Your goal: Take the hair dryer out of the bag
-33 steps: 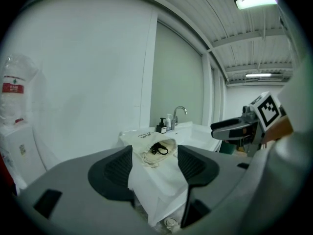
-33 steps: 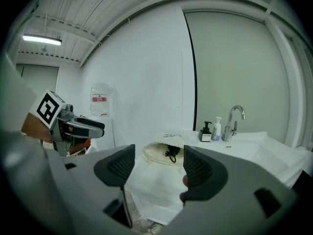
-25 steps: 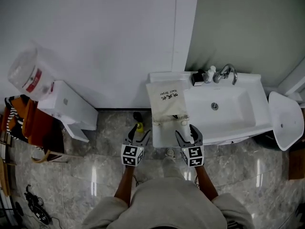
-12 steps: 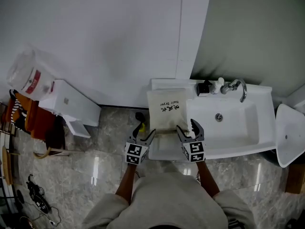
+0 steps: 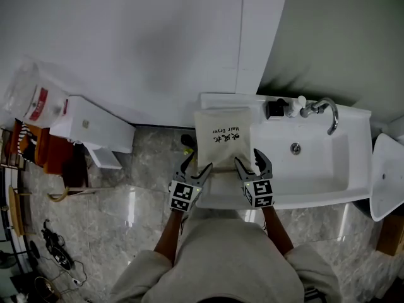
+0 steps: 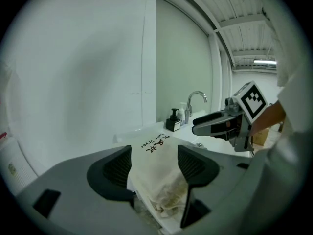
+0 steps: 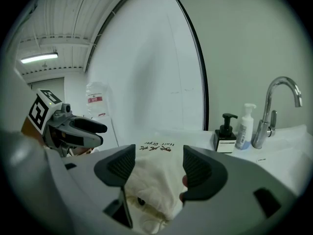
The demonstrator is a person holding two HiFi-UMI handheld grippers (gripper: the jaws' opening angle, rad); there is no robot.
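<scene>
While their jaws are standing wide apart, the left gripper and right gripper are flanking the cream bag. Its gathered end is lying between each pair.

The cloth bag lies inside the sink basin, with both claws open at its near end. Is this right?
No. The head view shows the bag on the flat counter beside the basin, not inside it. The left claw and right claw are open at its near end.
</scene>
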